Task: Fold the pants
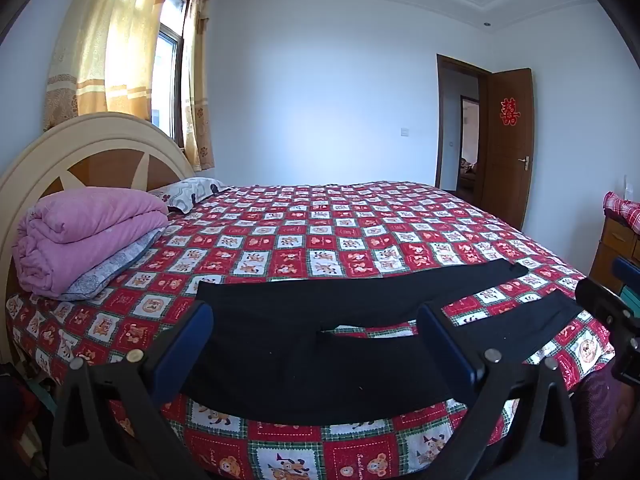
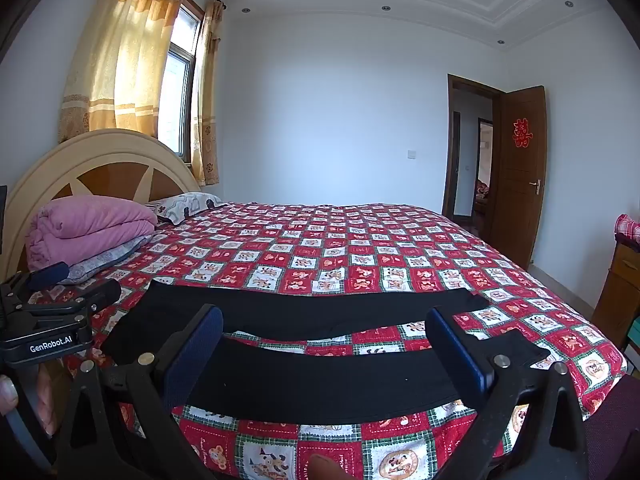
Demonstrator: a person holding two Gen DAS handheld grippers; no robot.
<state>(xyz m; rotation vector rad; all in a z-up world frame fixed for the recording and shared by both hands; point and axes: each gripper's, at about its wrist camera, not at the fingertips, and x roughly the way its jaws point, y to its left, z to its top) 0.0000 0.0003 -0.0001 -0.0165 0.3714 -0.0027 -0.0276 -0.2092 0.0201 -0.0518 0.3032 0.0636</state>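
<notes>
Black pants (image 1: 304, 344) lie flat near the front edge of the bed, waist to the left and both legs spread toward the right, also seen as pants (image 2: 320, 376) in the right wrist view. My left gripper (image 1: 316, 328) hovers over the waist and crotch area, open, with nothing between its blue pads. My right gripper (image 2: 324, 340) hangs over the nearer leg, open as well and holding nothing. The left gripper's body (image 2: 48, 320) shows at the left edge of the right wrist view; the right gripper's body (image 1: 616, 308) shows at the right edge of the left wrist view.
The bed carries a red checked cover (image 1: 340, 232) with cartoon patches. A folded pink quilt (image 1: 84, 232) and pillows (image 1: 192, 192) rest by the headboard (image 1: 80, 148). A wooden dresser (image 1: 616, 248) stands at the right, an open brown door (image 1: 508, 144) beyond.
</notes>
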